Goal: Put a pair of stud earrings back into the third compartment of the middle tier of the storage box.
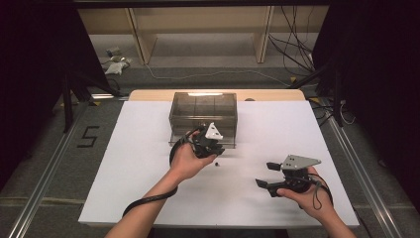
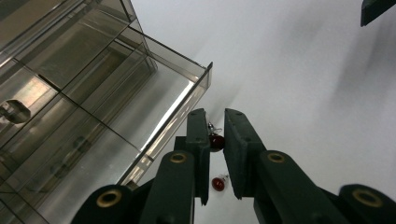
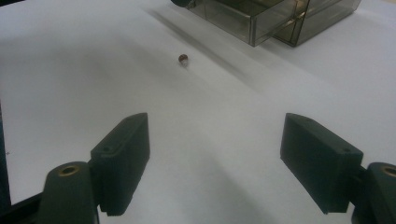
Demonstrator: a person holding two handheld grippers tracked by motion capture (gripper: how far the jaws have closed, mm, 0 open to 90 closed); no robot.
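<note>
A smoky see-through drawer box (image 1: 203,115) stands at the middle back of the white table sheet. One of its drawers (image 2: 154,100) is pulled out, and it looks bare where I can see into it. My left gripper (image 1: 210,147) hovers just in front of the box. Its jaws (image 2: 215,116) are shut on a small red bead with a silver end (image 2: 216,141). A second red bead (image 2: 218,183) lies on the sheet below them (image 1: 216,163) (image 3: 183,58). My right gripper (image 1: 265,173) rests low at the right, open (image 3: 217,123) and holding nothing.
The white sheet (image 1: 133,163) covers most of the table. The box's open drawer (image 3: 243,16) juts toward me. Beyond the table are a wooden shelf frame (image 1: 203,29) and loose cables (image 1: 297,54) on the floor.
</note>
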